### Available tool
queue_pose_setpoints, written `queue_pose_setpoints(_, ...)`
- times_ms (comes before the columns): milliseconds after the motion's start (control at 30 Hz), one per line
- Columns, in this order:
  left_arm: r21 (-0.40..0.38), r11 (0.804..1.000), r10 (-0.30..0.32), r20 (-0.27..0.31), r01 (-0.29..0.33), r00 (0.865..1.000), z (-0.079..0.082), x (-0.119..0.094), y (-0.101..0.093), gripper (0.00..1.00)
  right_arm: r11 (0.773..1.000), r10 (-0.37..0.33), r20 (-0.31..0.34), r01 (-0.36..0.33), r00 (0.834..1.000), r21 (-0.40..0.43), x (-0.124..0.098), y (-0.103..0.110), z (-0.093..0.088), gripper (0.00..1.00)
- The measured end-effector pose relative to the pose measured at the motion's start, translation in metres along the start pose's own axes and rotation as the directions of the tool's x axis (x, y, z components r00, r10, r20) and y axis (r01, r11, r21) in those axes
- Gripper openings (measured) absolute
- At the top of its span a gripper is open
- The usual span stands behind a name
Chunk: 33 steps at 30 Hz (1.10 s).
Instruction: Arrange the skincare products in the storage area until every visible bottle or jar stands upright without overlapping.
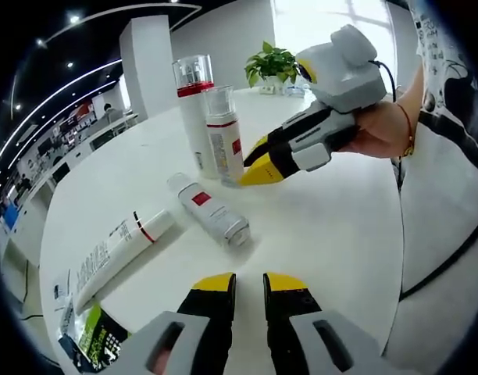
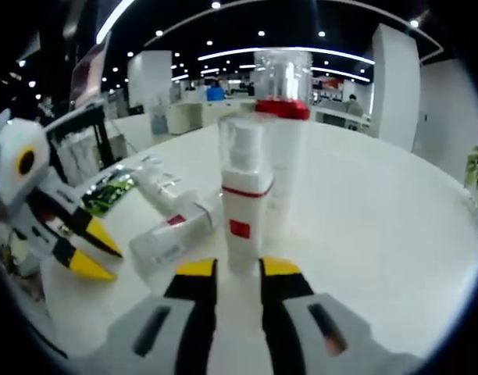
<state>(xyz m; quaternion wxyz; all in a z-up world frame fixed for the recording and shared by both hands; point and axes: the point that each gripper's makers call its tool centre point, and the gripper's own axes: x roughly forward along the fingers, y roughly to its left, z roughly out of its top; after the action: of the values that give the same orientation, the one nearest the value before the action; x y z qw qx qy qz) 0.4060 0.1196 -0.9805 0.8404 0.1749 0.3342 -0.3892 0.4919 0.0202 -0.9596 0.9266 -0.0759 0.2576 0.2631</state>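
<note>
White plastic dominates the round white surface [image 1: 333, 234]: two bottles stand upright and touching, a tall white bottle with a red band and clear cap [image 1: 194, 101] and, in front of it, a shorter white spray bottle with a clear cap and red label [image 1: 223, 137]. Two more lie flat nearby, a small white bottle with a red square label [image 1: 208, 209] and a long white tube with a thin red ring [image 1: 118, 254]; a dark green packet [image 1: 98, 336] sits near the edge.

The right claw [image 1: 251, 173] sits at the spray bottle's base, its yellow tips narrowly parted and empty, by my reading (the right gripper view shows the bottle [image 2: 243, 195] just beyond them). The left claw [image 1: 248, 283] hovers over bare surface, narrowly open, holding nothing.

Two items likely remain to be stood up. For the lying bottle, approach across its middle, close squarely, then pivot it onto its base well apart from the standing pair, so nothing topples.
</note>
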Motion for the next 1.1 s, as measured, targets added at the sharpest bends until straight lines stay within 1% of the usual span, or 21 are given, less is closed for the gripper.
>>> queue_pose_setpoints(100, -0.007, 1.000, -0.003, 0.002, 0.003, 1.000, 0.000, 0.000, 0.000, 0.15, 0.998, -0.035, 0.023, 0.034, 0.999, 0.043, 0.001, -0.008, 0.009, 0.21)
queue_pose_setpoints(233, -0.017, 1.000, -0.004, 0.006, 0.004, 1.000, 0.001, 0.001, 0.001, 0.15, 0.994, -0.032, 0.032, 0.029, 0.999, 0.107, 0.006, -0.007, 0.018, 0.28)
queue_pose_setpoints(333, -0.013, 1.000, -0.003, 0.005, 0.003, 1.000, 0.001, 0.002, 0.001, 0.15, 0.990, -0.043, 0.032, 0.039, 0.999, 0.134, 0.008, -0.005, 0.020, 0.30)
queue_pose_setpoints(467, -0.023, 1.000, -0.003, 0.011, 0.003, 1.000, 0.001, 0.002, 0.000, 0.15, 0.984, -0.061, 0.021, 0.056, 0.998, 0.168, 0.011, -0.004, 0.021, 0.30)
queue_pose_setpoints(567, -0.029, 1.000, -0.002, 0.016, 0.002, 1.000, 0.000, 0.002, 0.000, 0.15, 0.981, -0.083, 0.022, 0.078, 0.996, 0.175, 0.011, -0.008, 0.022, 0.22)
queue_pose_setpoints(633, -0.030, 1.000, -0.002, 0.018, 0.002, 1.000, 0.000, 0.002, 0.000, 0.15, 0.980, -0.098, 0.021, 0.093, 0.995, 0.174, 0.011, -0.010, 0.022, 0.20)
queue_pose_setpoints(800, -0.030, 0.999, -0.010, 0.019, 0.010, 1.000, 0.000, 0.002, 0.000, 0.15, 0.983, -0.114, 0.020, 0.110, 0.993, 0.147, 0.009, -0.011, 0.021, 0.19)
queue_pose_setpoints(1100, -0.019, 1.000, -0.017, 0.019, 0.017, 1.000, 0.000, 0.002, 0.001, 0.15, 0.981, -0.143, 0.015, 0.139, 0.990, 0.135, 0.003, -0.017, 0.017, 0.19)
